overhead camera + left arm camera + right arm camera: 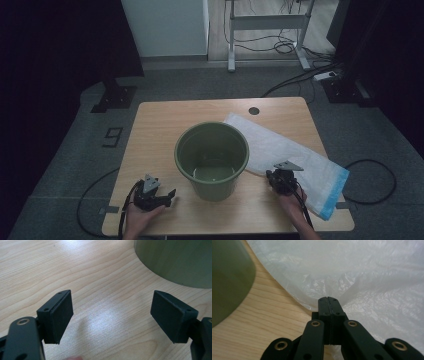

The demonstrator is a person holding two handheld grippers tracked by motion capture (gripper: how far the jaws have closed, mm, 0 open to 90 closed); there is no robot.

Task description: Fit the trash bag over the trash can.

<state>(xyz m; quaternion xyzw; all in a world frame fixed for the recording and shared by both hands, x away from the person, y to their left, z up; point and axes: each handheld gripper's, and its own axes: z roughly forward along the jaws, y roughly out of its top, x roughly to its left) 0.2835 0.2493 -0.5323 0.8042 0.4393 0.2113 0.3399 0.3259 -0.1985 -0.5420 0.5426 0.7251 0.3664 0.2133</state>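
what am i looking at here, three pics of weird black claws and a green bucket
A person sits at a wooden table with a hand-held two-jaw gripper in each hand. The high view looks down from above; the other two views come from cameras riding on each gripper. On the table stand a green bucket and a white plastic bag with a blue edge. The left gripper hangs open over bare wood beside the bucket, holding nothing. The right gripper has its jaws pressed together at the bag's edge; whether plastic is pinched between them is hard to tell.

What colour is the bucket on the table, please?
The bucket is olive green, best seen in the high view.
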